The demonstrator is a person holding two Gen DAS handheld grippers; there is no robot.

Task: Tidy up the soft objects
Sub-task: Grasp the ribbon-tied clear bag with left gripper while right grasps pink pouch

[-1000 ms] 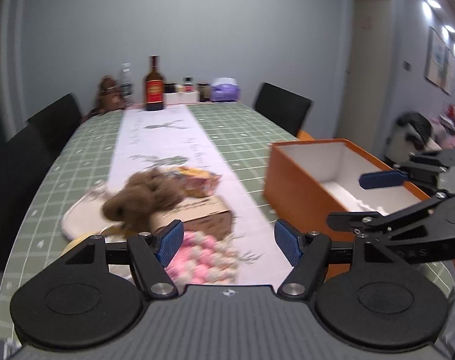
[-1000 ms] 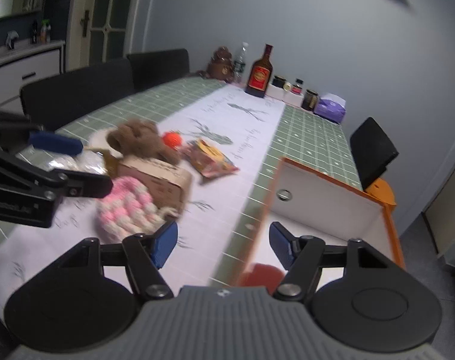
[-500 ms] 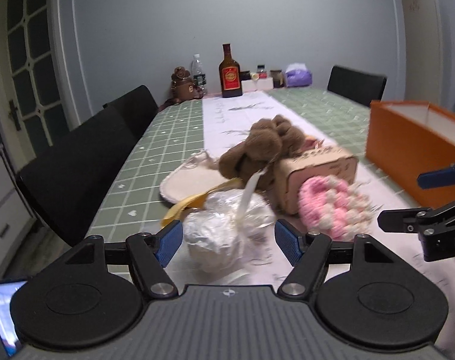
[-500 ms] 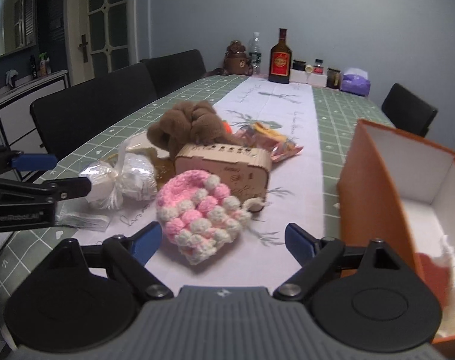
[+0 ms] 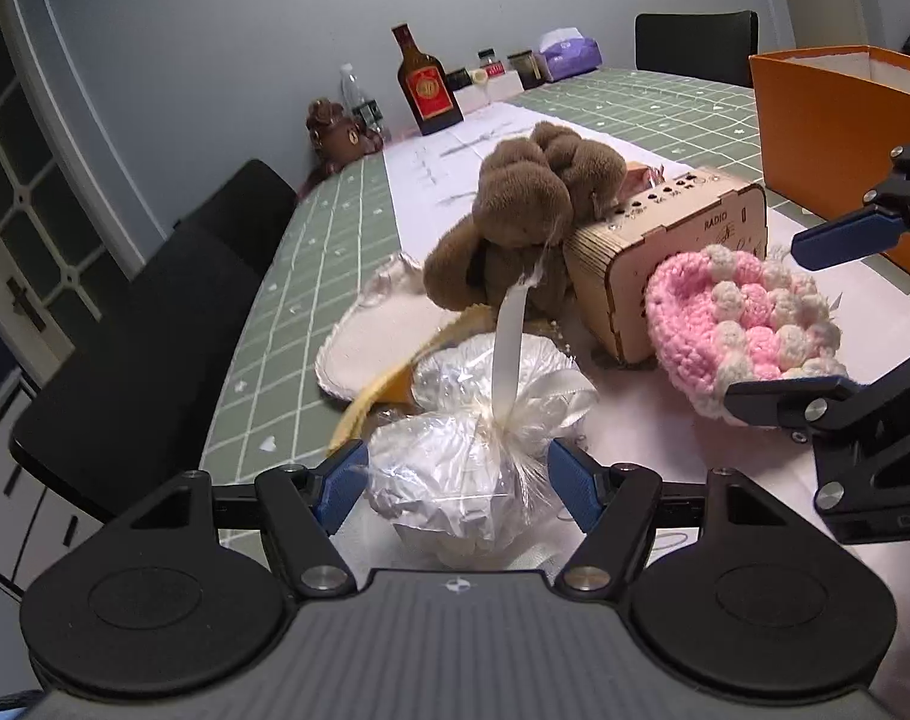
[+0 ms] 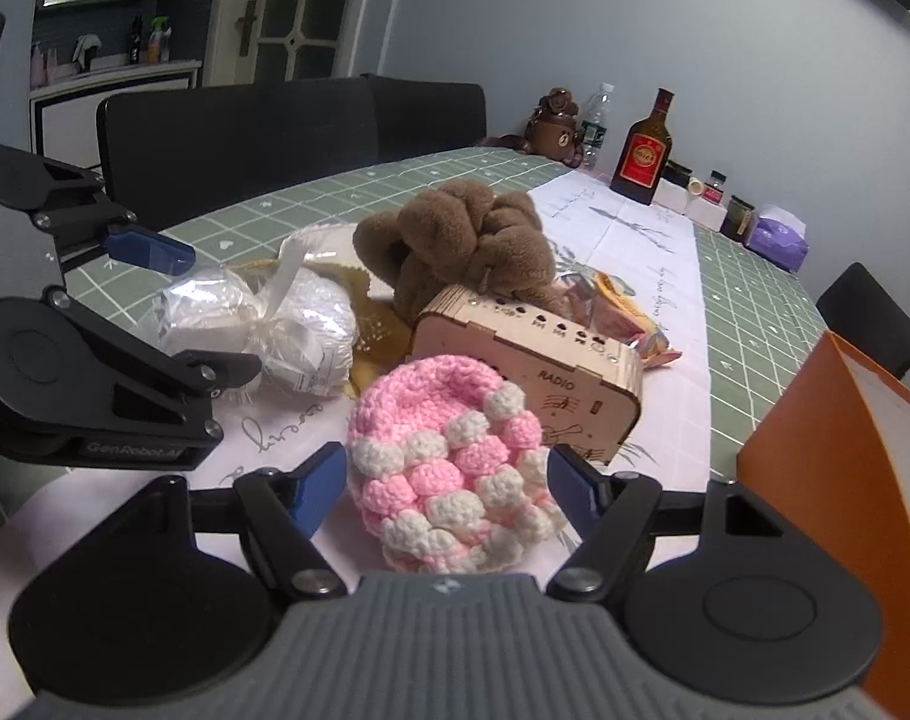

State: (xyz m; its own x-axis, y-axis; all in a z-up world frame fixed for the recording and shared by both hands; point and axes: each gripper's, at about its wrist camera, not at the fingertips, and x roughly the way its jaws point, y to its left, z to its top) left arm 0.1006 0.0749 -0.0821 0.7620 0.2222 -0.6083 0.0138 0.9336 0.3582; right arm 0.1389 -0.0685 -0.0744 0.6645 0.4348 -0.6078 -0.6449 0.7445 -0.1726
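Observation:
My left gripper is open, its fingers on either side of a white wrapped bundle tied with a ribbon. My right gripper is open, its fingers on either side of a pink and white crocheted piece. That piece also shows in the left wrist view. A brown plush toy leans on a wooden radio box behind both. The bundle also shows in the right wrist view. The orange box stands at the right.
A cream cloth pad and a yellow wrapper lie left of the radio. A snack packet lies behind it. A bottle, jars, a tissue box and a small bear figure stand at the far end. Black chairs line the table.
Both grippers have moved forward and down. The left one now straddles the white bundle and the right one straddles the pink crocheted piece. Both stay open.

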